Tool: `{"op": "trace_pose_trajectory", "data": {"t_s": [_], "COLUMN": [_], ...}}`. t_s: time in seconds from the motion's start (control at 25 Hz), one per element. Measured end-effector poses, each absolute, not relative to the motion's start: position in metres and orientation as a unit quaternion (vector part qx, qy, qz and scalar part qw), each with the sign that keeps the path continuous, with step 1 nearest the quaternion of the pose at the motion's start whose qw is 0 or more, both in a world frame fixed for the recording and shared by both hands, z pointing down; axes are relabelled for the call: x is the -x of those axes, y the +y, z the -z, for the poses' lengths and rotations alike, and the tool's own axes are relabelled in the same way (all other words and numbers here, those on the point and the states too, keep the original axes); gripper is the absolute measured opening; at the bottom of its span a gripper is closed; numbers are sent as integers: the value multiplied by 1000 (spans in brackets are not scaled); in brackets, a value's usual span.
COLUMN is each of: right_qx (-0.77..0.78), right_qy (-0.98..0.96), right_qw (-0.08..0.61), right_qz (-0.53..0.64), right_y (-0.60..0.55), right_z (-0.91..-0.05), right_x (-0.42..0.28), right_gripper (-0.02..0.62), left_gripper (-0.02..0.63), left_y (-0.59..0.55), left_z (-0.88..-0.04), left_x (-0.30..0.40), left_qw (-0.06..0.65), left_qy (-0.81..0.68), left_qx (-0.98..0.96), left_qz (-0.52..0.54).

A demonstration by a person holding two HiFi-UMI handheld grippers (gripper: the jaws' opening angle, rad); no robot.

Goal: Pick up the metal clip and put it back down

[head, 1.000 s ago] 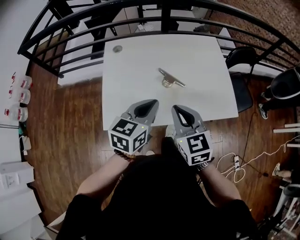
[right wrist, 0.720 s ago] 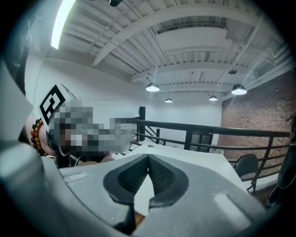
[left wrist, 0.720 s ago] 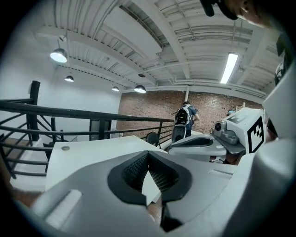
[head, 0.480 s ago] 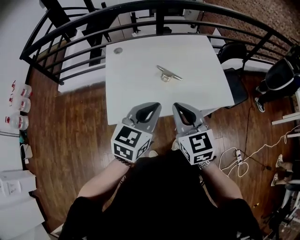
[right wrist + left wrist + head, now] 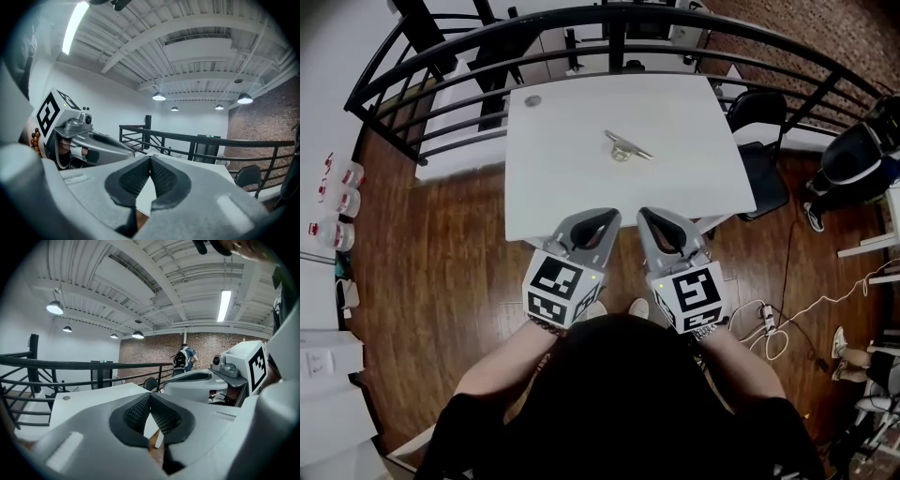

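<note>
The metal clip [image 5: 626, 147] lies on the white table [image 5: 572, 178], a little beyond the middle, and nothing touches it. Both grippers are held side by side in the air at the near edge of the table, well apart from the clip. The left gripper [image 5: 609, 215] has its jaws pressed together with nothing between them. The right gripper [image 5: 644, 214] also has its jaws closed together and is empty. A black railing [image 5: 487, 42] runs behind the table.

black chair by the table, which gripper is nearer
Right. The right gripper is at the table's near edge on the black chair's side; the left gripper is beside it, farther.
</note>
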State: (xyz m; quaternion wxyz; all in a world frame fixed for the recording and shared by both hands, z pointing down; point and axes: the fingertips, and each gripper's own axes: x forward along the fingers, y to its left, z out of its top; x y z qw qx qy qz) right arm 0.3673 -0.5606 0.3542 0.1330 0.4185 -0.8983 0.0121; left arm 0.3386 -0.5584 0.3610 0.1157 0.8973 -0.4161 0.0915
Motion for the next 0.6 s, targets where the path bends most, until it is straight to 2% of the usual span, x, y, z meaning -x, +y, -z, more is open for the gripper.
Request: {"op": "trace_pose_trajectory", "data": {"t_s": [0.6], "right_qx": [-411], "right_qy": [-903], "right_qw": [122], "right_qz": [-17], "right_y": [-552], "right_z": [-353], "right_x": [-392], "right_gripper": [-8], "left_gripper": [18], "left_y": [-551], "left_z": [-358], "left_x": [-360], "left_qw": [119], "left_qy": [-431], "left_qx": [-889], "left_qz": [-97]}}
